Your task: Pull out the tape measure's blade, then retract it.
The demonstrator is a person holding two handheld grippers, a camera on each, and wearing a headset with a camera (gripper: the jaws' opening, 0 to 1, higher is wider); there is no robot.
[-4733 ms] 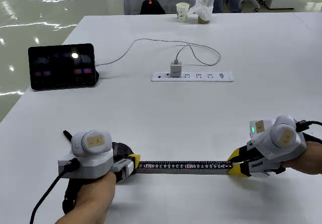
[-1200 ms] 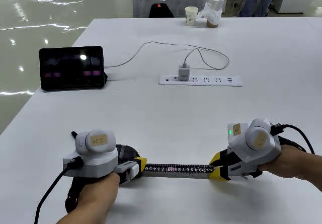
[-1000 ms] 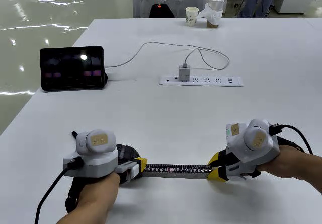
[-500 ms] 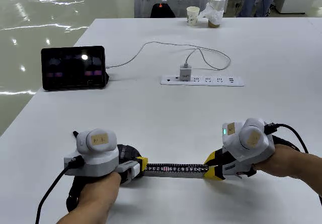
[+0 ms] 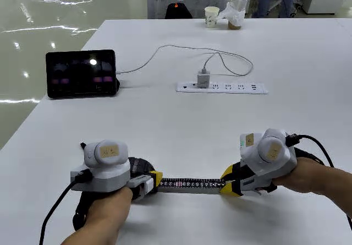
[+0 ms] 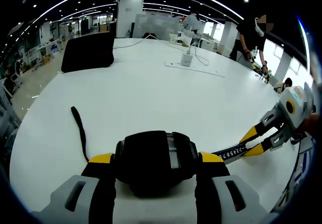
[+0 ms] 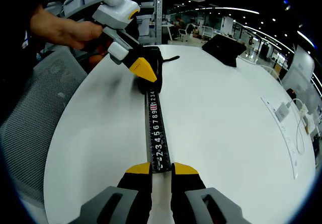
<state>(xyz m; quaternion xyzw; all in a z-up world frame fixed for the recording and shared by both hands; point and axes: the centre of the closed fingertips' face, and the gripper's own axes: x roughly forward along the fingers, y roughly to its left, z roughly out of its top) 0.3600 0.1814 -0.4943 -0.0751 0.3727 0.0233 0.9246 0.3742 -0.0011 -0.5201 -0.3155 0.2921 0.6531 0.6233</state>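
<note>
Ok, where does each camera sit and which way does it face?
Head view: on the headset, facing forward and down at the table; left hand holds left gripper, right hand right gripper.
Left gripper view: on that gripper, facing over the clamped tape measure case toward the right gripper.
Right gripper view: on that gripper, facing along the blade toward the left gripper and left hand.
Shared: all three show the blade.

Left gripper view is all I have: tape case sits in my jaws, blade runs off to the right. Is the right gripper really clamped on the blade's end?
Observer: Yes. In the right gripper view, the right gripper is shut on the tip of the blade.
Operator: Any kink along the blade?
Observer: None. The right gripper view shows the whole exposed length: straight, numbers up, running into the tape measure case.
</note>
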